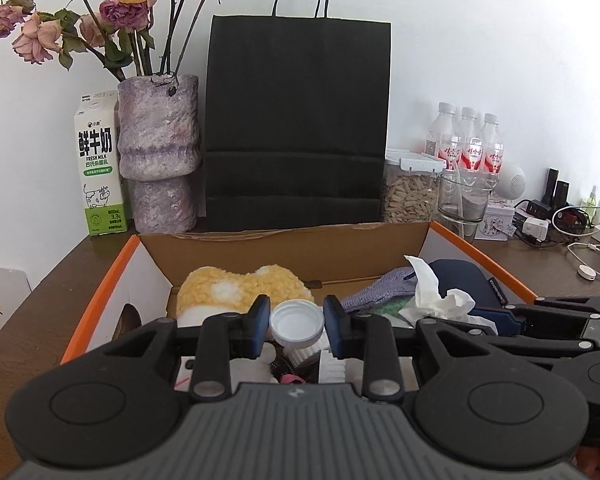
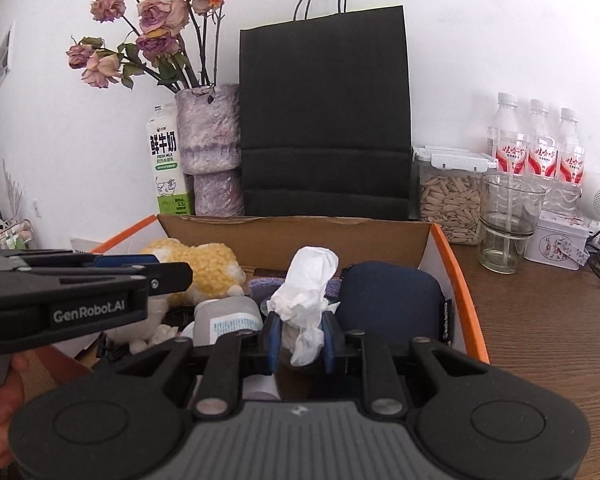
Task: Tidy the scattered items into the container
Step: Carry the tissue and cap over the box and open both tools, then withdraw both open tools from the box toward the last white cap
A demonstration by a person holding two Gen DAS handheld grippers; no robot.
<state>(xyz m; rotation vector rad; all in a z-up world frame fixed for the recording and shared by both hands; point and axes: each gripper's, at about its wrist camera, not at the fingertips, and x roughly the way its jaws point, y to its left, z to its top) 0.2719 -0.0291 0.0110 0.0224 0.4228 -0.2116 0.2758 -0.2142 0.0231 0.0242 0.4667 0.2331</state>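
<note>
Both claws hang over the box (image 1: 100, 300), the open carton with orange rims that stands on the brown surface (image 1: 40, 280) in front of a black bag (image 1: 296, 120). The step in hand seems to be the drop: each claw has brought one item over the container and must now let it go.

On the left, the left claw (image 1: 297, 326) has a white cap (image 1: 297, 322) between its blue pads. Small gaps show on both sides of the cap, so I judge the pads are spread just off it and it is being freed. Below it lie a yellow plush (image 1: 220, 288) and other white pieces already in the box.

On the right, the right claw (image 2: 300, 338) pinches a crumpled tissue (image 2: 306, 292) between its pads, above the box interior, just beside a dark blue pouch (image 2: 388, 300) and a grey bottle (image 2: 228, 316).

Next, I think, each claw must open fully so the cap and the tissue fall inside, then lift straight up without catching the things below. The two claws are near each other, so they should withdraw with care.
</note>
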